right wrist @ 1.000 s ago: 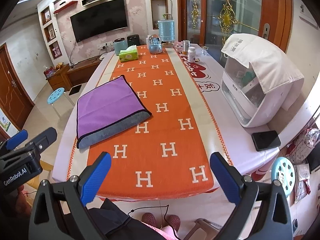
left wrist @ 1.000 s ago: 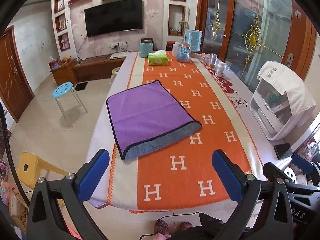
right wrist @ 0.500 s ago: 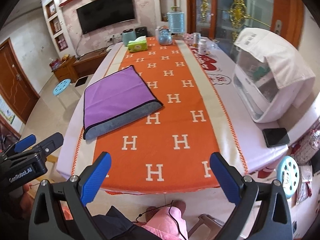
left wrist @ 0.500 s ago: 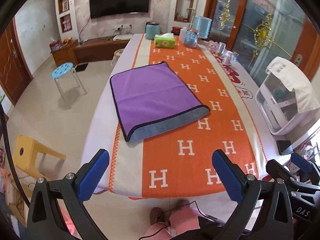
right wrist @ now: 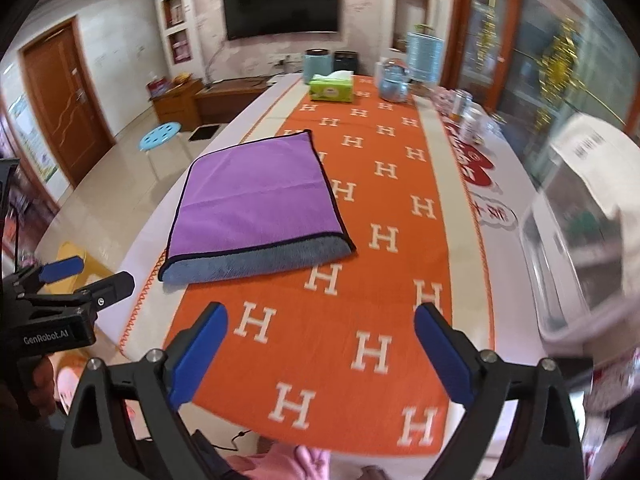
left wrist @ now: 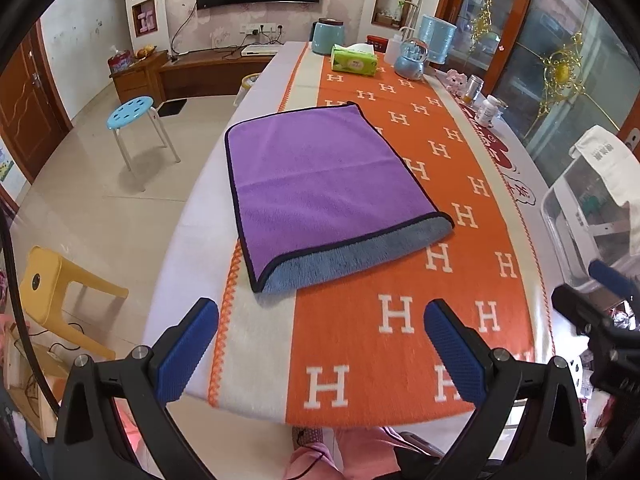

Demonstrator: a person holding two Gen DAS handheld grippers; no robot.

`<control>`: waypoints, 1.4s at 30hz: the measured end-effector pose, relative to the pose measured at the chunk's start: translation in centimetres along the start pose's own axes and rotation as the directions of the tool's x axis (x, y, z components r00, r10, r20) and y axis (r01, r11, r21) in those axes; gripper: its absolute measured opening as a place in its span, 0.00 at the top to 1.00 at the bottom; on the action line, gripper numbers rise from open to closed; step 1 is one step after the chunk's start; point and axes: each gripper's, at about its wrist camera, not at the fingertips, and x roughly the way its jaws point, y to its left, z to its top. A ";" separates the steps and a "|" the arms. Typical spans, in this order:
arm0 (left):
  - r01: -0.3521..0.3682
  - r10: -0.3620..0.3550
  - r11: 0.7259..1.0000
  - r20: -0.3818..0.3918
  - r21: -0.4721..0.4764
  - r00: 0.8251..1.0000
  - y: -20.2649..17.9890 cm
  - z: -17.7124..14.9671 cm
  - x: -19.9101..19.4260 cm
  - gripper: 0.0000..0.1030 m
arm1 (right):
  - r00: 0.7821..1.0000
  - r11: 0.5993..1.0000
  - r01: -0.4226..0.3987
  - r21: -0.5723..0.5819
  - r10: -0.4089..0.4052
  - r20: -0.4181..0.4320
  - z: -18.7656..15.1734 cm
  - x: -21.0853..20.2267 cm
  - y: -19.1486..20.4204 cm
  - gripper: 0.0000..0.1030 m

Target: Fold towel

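Both spread, empty claws, left claw [left wrist: 320,332] and right claw [right wrist: 320,332], have neared the towel [left wrist: 320,184], seemingly folded, ahead.

Left tool [left wrist: 320,344], right tool [right wrist: 320,350]: black frames, blue textured pads, silver screws; "GenRobot.AI" marking; pink clothing.

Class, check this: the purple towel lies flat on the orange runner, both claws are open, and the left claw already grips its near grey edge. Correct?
Not quite. The left claw grips nothing; the left wrist view shows it open, short of the towel. The right claw is open too.
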 end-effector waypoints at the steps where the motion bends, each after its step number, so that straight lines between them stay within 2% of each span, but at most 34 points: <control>1: -0.003 0.003 1.000 0.003 0.004 1.000 0.0 0.2 0.5 0.01 | 1.000 1.000 -0.005 -0.023 0.005 -0.002 0.4 0.6 -0.2 0.09; 9: -0.082 0.082 0.997 -0.003 0.000 0.997 0.7 2.2 4.8 0.01 | 0.998 0.977 -0.055 -0.204 0.056 0.001 3.4 5.2 -1.2 0.13; 15: -0.137 0.137 0.990 -0.030 0.017 0.990 1.8 2.7 7.9 0.01 | 0.996 0.936 -0.090 -0.342 0.094 -0.003 4.5 9.0 -1.3 0.17; 20: -0.155 0.156 0.988 -0.060 0.024 0.986 2.5 3.0 10.1 0.01 | 0.993 0.905 -0.118 -0.408 0.111 -0.039 4.7 12.3 -1.4 0.24; 30: -0.149 0.154 0.988 -0.116 0.049 0.981 3.4 3.2 13.5 0.01 | 0.987 0.867 -0.160 -0.472 0.129 -0.098 4.6 17.4 -1.6 0.36; 36: -0.114 0.120 0.992 -0.152 0.050 0.981 3.7 3.3 15.3 0.01 | 0.980 0.853 -0.190 -0.485 0.137 -0.144 4.4 19.6 -1.5 0.42; 42: -0.040 0.048 0.998 -0.188 0.047 0.981 3.4 3.5 16.8 0.05 | 0.968 0.843 -0.234 -0.484 0.158 -0.193 4.0 21.1 -1.8 0.49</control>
